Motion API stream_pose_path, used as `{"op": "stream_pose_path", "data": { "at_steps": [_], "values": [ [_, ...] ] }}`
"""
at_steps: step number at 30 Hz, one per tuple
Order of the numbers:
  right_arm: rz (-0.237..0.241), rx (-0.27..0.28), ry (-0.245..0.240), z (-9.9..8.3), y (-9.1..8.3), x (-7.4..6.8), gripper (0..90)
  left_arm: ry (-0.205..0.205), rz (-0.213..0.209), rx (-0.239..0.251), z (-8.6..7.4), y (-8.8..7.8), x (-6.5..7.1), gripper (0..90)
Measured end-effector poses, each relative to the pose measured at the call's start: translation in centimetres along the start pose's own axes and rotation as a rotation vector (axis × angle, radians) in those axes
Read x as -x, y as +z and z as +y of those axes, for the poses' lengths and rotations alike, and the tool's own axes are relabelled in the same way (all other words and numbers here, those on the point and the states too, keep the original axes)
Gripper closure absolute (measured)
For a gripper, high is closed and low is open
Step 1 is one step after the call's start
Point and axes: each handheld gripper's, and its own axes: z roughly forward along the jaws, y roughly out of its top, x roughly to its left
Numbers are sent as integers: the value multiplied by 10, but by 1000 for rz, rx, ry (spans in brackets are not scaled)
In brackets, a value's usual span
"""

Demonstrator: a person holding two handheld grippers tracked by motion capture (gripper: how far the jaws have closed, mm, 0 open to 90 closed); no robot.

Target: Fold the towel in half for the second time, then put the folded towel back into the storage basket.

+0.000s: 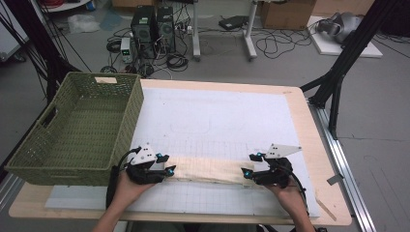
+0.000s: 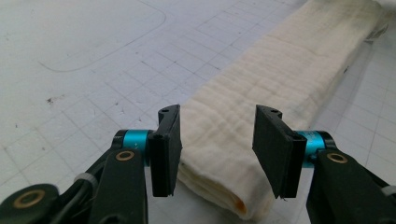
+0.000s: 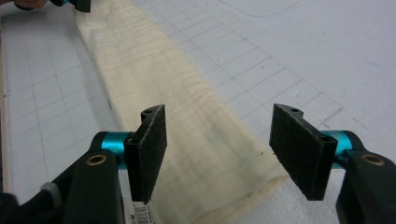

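One long, soft folded cloth (image 1: 205, 170).

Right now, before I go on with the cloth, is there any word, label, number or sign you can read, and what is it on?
None can be read.
Sticker on the right tool, by its lower edge in the right gripper view: barcode-like print, too small to read.
Tan label on the basket rim: blurred.
Folded cloth: no print.
Gridded mat: lines alone, no numbers.

- Cloth (image 2: 261, 93) runs off the top edge in the left gripper view.
- Its near end (image 3: 201, 186) is cut off at the bottom in the right gripper view.
- Basket (image 1: 72, 130) hides the table's left edge.
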Motion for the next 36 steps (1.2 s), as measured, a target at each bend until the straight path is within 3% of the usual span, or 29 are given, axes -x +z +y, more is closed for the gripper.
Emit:
{"op": "stream_pose_path", "data": {
  "at_steps": [19,28,33,36],
  "values": [
    [4,-25,-19,1,4,-5,332,-6,24,12,1,-1,0,492],
    [-22,-26,-11,0,2,-4,340,-11,32,12,1,-3,0,490],
    [-55,-33,-31,0,0,-4,404,-5,51,-13,0,-2,-2,513],
    [-74,-36,0,-2,-1,0,427,-11,50,-31,-1,0,-2,531]
  ]
}}
